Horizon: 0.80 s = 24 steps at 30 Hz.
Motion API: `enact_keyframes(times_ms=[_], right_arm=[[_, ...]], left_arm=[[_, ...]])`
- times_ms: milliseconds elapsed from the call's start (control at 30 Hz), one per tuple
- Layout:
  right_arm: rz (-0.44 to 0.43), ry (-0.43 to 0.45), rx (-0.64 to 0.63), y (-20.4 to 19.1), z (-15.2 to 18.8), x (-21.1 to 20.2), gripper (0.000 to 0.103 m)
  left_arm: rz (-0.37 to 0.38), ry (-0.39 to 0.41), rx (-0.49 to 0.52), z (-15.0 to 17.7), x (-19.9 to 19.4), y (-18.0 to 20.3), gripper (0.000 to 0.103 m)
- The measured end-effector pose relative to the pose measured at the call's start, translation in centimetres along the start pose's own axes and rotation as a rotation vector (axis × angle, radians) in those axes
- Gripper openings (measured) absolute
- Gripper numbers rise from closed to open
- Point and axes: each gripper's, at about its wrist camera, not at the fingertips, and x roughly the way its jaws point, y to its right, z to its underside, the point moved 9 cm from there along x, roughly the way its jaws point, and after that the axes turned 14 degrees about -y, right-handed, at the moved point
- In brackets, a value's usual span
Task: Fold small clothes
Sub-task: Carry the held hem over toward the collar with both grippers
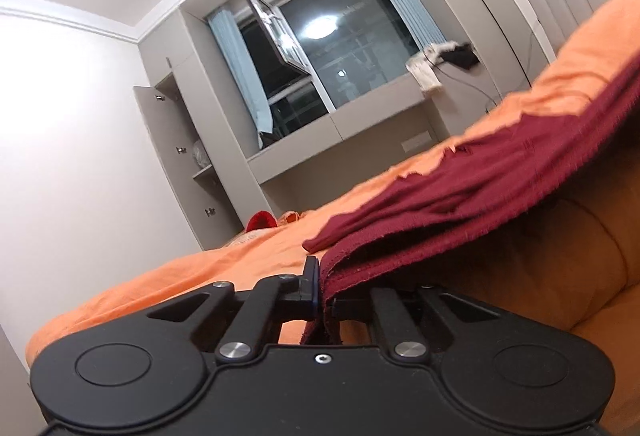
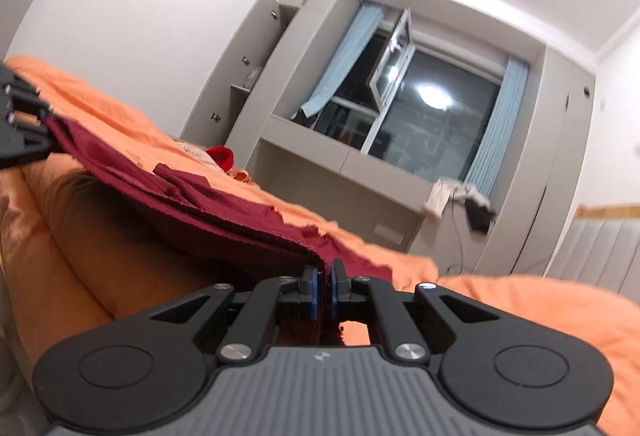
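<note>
A dark red garment [image 1: 460,192] is stretched in the air above an orange bed cover [image 1: 180,276]. My left gripper [image 1: 322,278] is shut on one edge of it. My right gripper [image 2: 325,278] is shut on the opposite edge of the garment [image 2: 200,196]. The cloth spans between the two, lifted off the bed cover [image 2: 520,300], with its far part draped on the bed. The left gripper [image 2: 24,116] also shows at the left edge of the right wrist view, holding its end of the cloth.
A small red item [image 1: 262,222] and an orange one lie at the far end of the bed, also seen in the right wrist view [image 2: 222,156]. Grey cupboards [image 1: 180,164], a window desk [image 2: 348,172] and a padded headboard [image 2: 592,248] surround the bed.
</note>
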Motion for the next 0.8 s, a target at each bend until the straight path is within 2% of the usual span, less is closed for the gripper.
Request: enact_keyframes(times_ms=[200, 367, 467, 633, 800], right_arm=[[0.062, 0.044, -0.053, 1.2, -1.7, -2.1, 0.005], [0.119, 0.092, -0.077, 2.9, -2.7, -5.7, 0.005], [0.130, 0.102, -0.065, 3.3, -3.1, -8.3, 0.005], [0.131, 0.132, -0.016, 3.8, -3.6, -12.5, 0.005], [0.122, 0.137, -0.001, 4.1, -3.8, -12.1, 0.005]], left_arm=[[0.111, 0.035, -0.112, -2.5, -2.4, -2.5, 0.004], [0.080, 0.151, 0.039, -4.2, -6.8, -3.6, 0.004], [0.100, 0.206, 0.100, -4.8, -10.2, -3.8, 0.005], [0.166, 0.245, 0.077, -4.9, -15.2, -5.0, 0.005], [0.268, 0.208, 0.000, -4.9, -16.3, -6.1, 0.006]])
